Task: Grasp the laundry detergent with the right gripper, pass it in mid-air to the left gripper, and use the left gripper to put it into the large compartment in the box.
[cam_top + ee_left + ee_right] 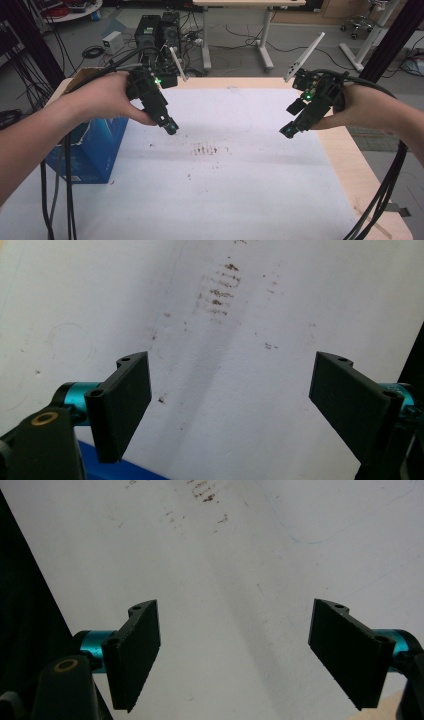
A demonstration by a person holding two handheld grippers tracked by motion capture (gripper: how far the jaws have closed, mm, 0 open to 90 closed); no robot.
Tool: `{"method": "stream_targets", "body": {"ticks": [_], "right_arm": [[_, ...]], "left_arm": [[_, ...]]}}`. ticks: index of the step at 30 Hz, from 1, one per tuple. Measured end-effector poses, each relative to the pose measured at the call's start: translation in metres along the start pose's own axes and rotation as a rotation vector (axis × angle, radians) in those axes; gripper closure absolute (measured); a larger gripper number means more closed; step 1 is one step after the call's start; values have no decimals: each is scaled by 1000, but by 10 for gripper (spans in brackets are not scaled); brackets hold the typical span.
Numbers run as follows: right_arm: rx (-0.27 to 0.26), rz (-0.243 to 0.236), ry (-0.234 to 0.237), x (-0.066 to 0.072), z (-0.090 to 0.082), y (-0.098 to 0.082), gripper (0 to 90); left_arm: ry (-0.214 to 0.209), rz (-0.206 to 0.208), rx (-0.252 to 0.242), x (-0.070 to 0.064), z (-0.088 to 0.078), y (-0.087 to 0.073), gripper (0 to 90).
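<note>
From the person's edge of the table (pixel 345 165), the near ground is bare white sheet (pixel 240 200), with black cables hanging at both lower corners of the high view. Further in, at about nine o'clock, a blue box (pixel 95 150) stands at the table's left edge, partly under the left forearm. A patch of brown smudges (pixel 205 149) marks the sheet near the middle.

Above these hang the two tools. The left gripper (pixel 171 127) sits at roughly ten o'clock from the smudges, tilted down and toward the centre. Its own view shows the jaws spread wide with nothing between them, the left gripper (pixel 230 400) looking over the smudges (pixel 220 290) at twelve o'clock, and a sliver of the blue box (pixel 130 471) at six. The right gripper (pixel 288 131) hangs at about two o'clock from the smudges, also angled inward. Its jaws stand wide apart too, empty, the right gripper (pixel 235 645) facing plain sheet with the smudges (pixel 202 492) at eleven o'clock.

Neither hand holds or touches anything. The nearest thing to grasp is the blue box, and it lies behind and below the left gripper, at about eight o'clock from it, so that hand looks much the better placed. Its long axis cannot be judged, as the arm covers much of it.

Beyond the far edge are a floor with computer cases (pixel 160 30) and desk legs.
</note>
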State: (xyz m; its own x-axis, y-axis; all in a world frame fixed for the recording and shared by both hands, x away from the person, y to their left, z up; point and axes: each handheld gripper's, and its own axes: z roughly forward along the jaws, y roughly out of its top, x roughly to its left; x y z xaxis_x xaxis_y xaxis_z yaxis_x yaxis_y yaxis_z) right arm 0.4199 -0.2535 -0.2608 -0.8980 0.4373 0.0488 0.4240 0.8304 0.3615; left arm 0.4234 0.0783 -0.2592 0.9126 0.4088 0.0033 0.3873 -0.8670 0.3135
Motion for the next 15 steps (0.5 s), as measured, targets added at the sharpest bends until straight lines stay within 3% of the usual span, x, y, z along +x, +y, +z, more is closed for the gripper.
{"method": "stream_targets", "body": {"ticks": [15], "right_arm": [[-2,-5,6,0,0,0,205]], "left_arm": [[9,-10,-7,1,-3,-6,172]]}}
